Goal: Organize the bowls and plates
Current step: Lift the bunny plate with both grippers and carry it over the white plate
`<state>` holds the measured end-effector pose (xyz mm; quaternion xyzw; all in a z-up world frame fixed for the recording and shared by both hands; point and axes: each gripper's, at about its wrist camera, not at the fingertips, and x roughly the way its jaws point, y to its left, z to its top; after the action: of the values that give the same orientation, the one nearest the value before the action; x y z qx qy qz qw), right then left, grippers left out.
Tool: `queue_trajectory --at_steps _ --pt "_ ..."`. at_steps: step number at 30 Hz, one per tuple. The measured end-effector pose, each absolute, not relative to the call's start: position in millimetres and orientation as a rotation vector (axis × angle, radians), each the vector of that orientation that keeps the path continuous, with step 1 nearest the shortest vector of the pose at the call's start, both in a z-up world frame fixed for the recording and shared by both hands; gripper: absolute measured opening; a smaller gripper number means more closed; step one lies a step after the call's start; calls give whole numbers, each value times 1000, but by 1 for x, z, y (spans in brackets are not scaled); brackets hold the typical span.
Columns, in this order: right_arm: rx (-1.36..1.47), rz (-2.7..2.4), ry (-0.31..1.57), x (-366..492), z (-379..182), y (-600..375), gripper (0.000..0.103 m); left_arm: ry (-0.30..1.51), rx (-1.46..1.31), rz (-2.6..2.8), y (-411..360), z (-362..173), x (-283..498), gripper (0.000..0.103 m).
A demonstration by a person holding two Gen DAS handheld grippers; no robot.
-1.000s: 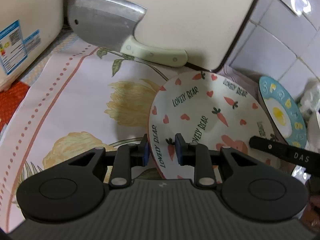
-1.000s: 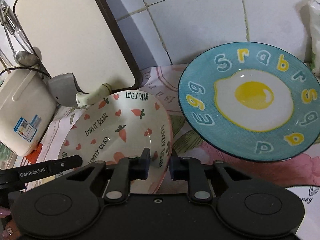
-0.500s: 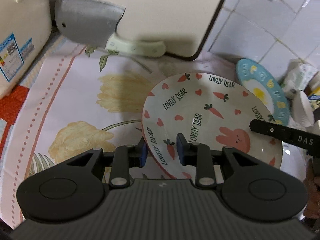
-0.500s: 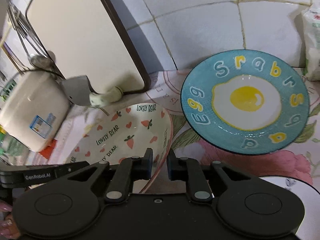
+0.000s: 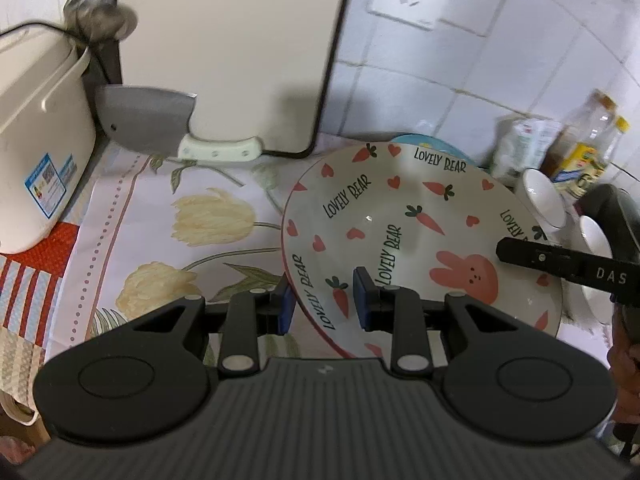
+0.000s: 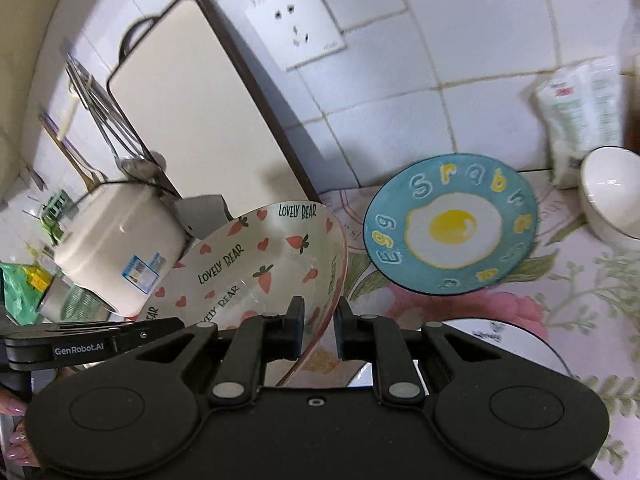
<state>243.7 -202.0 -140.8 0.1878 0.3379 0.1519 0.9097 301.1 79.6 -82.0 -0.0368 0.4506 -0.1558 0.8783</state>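
Observation:
A white deep plate [image 5: 400, 216] printed with carrots, hearts and "LOVELY BEAR" hangs above the flowered cloth, held from both sides. My left gripper [image 5: 322, 306] is shut on its left rim, blue pads on either face. In the right wrist view the same plate [image 6: 256, 256] tilts up to the left, and my right gripper [image 6: 319, 330] is shut on its right rim. A blue egg plate [image 6: 452, 224] lies on the cloth by the tiled wall. A white bowl [image 6: 612, 196] stands at the right edge, and a white plate [image 6: 508, 340] lies under the right gripper.
A cream cutting board [image 5: 240, 48] leans on the wall with a cleaver [image 5: 148, 120] at its foot. A cream appliance [image 5: 36, 152] stands at the left. Bottles and a packet [image 5: 528, 144] crowd the back right beside white bowls [image 5: 544, 200]. A wall socket [image 6: 296, 28] sits above.
Both grippers have risen with the carrot plate, lifting it off the cloth. The counter and blue egg plate now look farther away, and the bowls and bottles have come into view.

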Motion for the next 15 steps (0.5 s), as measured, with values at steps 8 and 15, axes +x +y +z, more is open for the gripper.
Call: queue_trajectory --at_steps 8,15 --pt "410 266 653 186 -122 -234 20 933 -54 -414 46 -63 265 28" --pt "420 200 674 145 -129 -256 21 983 -66 -467 18 -79 243 28"
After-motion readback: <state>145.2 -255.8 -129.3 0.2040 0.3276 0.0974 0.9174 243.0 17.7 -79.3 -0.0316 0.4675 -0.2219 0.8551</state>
